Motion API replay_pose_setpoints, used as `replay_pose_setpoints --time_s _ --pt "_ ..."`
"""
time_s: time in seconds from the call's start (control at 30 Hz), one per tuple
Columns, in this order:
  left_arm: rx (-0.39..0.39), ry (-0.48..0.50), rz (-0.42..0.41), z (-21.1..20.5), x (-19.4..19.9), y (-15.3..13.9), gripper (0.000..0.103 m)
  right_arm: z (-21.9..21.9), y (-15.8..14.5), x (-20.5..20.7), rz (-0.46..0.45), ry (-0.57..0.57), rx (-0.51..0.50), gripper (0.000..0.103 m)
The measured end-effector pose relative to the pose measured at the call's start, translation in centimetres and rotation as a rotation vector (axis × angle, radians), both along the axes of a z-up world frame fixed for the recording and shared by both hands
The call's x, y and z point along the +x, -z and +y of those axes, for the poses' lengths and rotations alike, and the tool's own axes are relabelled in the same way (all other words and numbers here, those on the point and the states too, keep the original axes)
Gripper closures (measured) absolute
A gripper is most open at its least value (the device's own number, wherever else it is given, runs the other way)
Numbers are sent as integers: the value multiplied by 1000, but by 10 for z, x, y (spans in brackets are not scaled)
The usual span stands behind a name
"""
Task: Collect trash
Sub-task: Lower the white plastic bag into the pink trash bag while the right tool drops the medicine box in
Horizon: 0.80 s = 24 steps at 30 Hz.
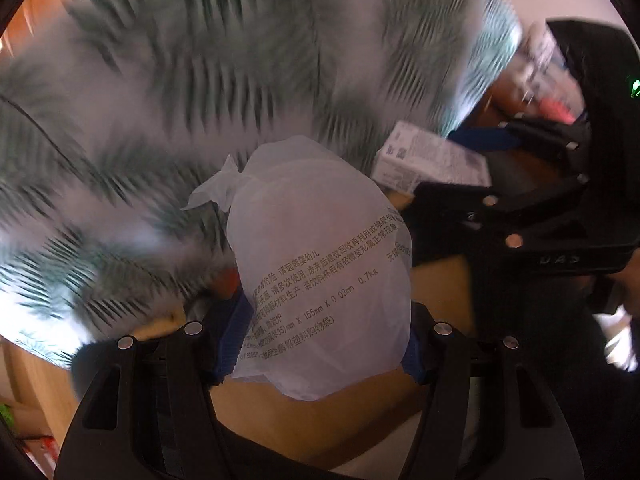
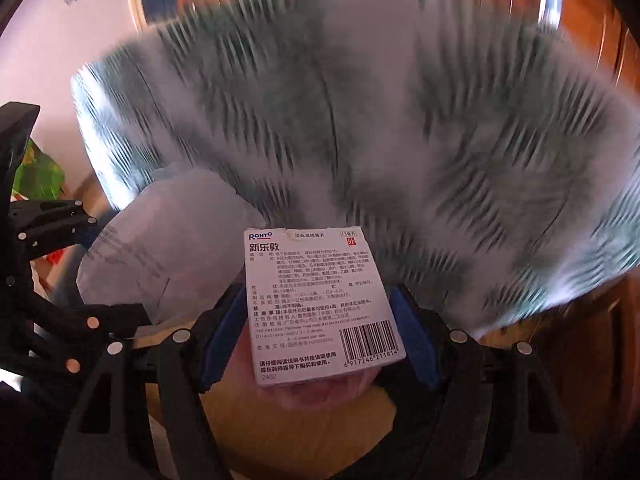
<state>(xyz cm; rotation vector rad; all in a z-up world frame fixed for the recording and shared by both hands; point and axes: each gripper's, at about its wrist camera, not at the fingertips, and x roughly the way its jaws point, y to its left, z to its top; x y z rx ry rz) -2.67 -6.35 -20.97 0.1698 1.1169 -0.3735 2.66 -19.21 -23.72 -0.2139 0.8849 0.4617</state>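
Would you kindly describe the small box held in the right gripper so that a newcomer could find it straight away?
Start at the big cloth with the blurred green leaf print. In front of it the right gripper is shut on a small white box. Unlike the plastic bag beside it, it is stiff and flat-sided, with "ROHTO" at its top corner and a barcode at its lower edge.

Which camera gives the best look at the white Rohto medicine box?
The right wrist view: the white medicine box sits centred and sharp between the right gripper fingers, with brand, text and barcode readable. The left wrist view shows the box only off to the right, small and blurred, behind the tied plastic bag that the left gripper holds.
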Motion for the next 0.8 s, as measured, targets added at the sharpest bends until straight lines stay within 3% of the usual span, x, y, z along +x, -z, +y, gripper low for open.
replay_pose_setpoints --time_s 0.13,0.33,0.57,0.8 --pt "78 17 166 -4 29 80 41 5 61 24 135 -2 -49 31" --pt "97 4 322 2 63 153 41 18 126 62 286 -4 -95 31" --pt "124 30 408 -4 83 194 33 20 171 94 389 15 -117 31" --pt "153 -12 432 12 86 204 19 27 198 107 446 4 -132 29"
